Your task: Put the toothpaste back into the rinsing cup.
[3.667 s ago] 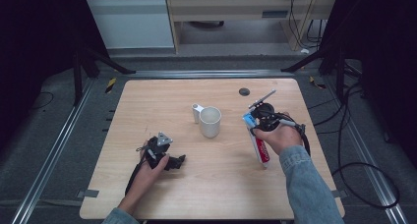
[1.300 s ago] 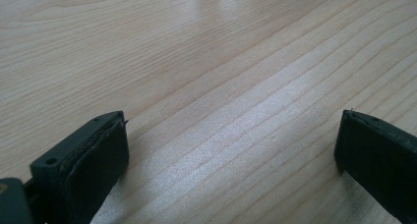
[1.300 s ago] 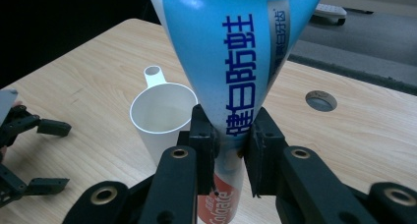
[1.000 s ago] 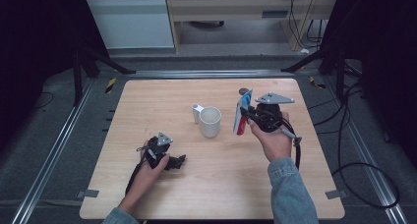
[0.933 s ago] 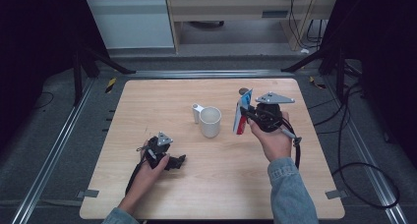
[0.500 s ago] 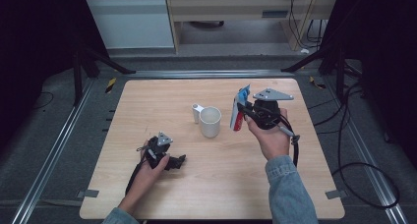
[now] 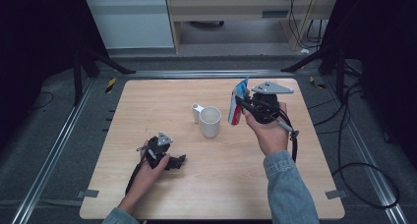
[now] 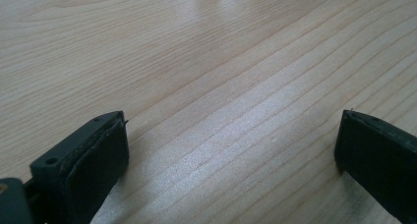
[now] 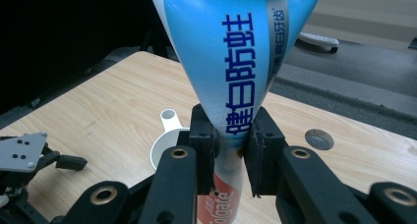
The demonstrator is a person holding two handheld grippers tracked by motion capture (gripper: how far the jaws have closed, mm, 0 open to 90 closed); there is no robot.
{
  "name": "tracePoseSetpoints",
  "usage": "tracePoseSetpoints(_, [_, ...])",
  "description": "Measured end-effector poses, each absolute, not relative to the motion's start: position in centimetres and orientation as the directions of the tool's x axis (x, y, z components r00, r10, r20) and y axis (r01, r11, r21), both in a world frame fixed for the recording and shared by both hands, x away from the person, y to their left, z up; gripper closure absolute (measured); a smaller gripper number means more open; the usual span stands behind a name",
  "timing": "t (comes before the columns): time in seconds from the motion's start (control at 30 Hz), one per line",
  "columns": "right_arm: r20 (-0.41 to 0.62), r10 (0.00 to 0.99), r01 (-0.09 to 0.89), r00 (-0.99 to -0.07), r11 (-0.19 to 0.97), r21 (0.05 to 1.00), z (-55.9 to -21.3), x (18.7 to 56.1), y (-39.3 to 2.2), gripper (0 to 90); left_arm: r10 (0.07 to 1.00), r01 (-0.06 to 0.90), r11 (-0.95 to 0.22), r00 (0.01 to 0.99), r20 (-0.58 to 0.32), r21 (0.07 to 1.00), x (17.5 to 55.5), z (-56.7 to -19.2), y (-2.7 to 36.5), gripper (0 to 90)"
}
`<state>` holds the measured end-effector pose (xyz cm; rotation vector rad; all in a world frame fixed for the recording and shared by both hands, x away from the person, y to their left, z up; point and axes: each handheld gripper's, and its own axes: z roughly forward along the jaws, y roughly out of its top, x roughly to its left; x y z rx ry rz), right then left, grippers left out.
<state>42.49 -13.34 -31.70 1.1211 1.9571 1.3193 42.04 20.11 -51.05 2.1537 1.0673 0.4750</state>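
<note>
The left gripper (image 7: 178, 160) is lying low on the wooden table (image 7: 147, 106) at the near left, wrapped in the person's left hand (image 7: 150, 166). In the left gripper view its two black jaws are standing wide apart, released, with bare wood grain between them and nothing touching the pads.

Farther off and to the right, the person's right hand (image 7: 268, 130) is holding the right gripper (image 7: 239, 105) up above the table, its grey three-cornered plate (image 7: 272, 88) on top. This gripper is grasping a toothpaste tube (image 9: 236, 62): in the right gripper view the jaws are clenching the tube at its narrow middle, the blue printed part is fanning out wide above the pads, and the red and white part is hanging below them. The tube is standing nearly upright in the grip.

Just beyond the right gripper's jaws and to their left, a white mug (image 7: 210, 121) is standing upright on the table, mouth open, its handle pointing away from the person. The tube is near the mug but apart from it.

Past the mug, a small round dark disc (image 9: 319, 138) is lying on the far part of the table.
</note>
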Motion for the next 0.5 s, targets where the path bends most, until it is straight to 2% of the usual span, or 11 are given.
tracePoseSetpoints(0.5, [0.021,0.854,0.333,-0.52,0.18,0.926,-31.11,42.8,-12.94,75.6,0.802,0.554,-0.434,0.597,0.024,0.71,42.05,-51.05,20.09,0.0])
